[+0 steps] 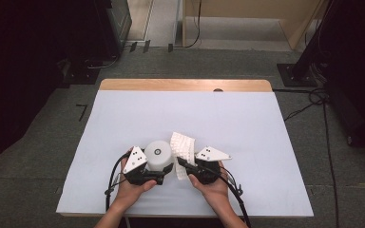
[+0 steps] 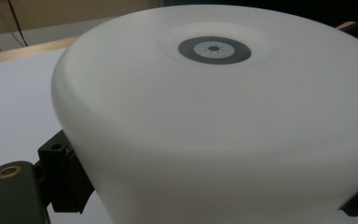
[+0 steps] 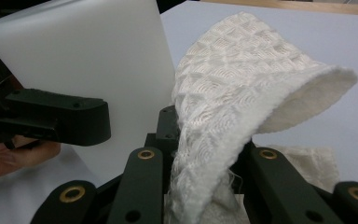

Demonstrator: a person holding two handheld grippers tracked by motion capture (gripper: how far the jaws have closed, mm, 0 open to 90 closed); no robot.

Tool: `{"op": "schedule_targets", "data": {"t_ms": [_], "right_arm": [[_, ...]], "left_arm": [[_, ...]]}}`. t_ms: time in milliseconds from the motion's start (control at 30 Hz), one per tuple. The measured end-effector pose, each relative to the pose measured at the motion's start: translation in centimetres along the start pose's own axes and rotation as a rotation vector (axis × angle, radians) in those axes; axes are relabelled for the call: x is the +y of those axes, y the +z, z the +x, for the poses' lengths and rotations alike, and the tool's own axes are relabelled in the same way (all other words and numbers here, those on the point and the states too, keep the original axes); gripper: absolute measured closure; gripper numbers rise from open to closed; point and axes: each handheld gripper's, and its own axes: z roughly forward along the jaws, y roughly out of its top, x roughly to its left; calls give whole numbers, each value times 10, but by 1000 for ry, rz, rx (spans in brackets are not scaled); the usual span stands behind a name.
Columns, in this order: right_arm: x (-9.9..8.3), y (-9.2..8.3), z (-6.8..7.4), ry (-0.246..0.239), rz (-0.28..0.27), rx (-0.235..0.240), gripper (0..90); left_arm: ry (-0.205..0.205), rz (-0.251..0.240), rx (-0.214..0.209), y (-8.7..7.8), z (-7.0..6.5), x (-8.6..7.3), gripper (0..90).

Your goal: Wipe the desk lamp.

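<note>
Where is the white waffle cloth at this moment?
In the high view the white waffle cloth is near the table's front edge, clamped in the right gripper, just right of the white round container that the left gripper holds.

I see grey carpet (image 1: 38, 156) around the white-topped table (image 1: 228, 118); black stands (image 1: 297, 71) and cables (image 1: 323, 142) beyond it.
</note>
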Motion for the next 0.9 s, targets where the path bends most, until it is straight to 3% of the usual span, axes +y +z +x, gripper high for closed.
{"op": "schedule_targets", "data": {"t_ms": [167, 267, 433, 567, 800, 900], "right_arm": [[11, -12, 3, -16, -57, 9, 739], [14, -18, 4, -29, -82, 2, 740], [2, -4, 3, -24, -23, -15, 741], [-1, 1, 4, -15, 9, -24, 741], [11, -16, 4, -19, -60, -18, 740], [7, -13, 1, -14, -44, -19, 740]], "left_arm": [[25, 35, 1, 5, -5, -3, 84], [28, 23, -6, 4, -7, -1, 84], [-9, -11, -4, -2, 0, 2, 84], [-12, 3, -3, 0, 1, 1, 83], [24, 22, -15, 7, -8, 1, 83], [16, 5, -15, 5, -6, 3, 83]]}}
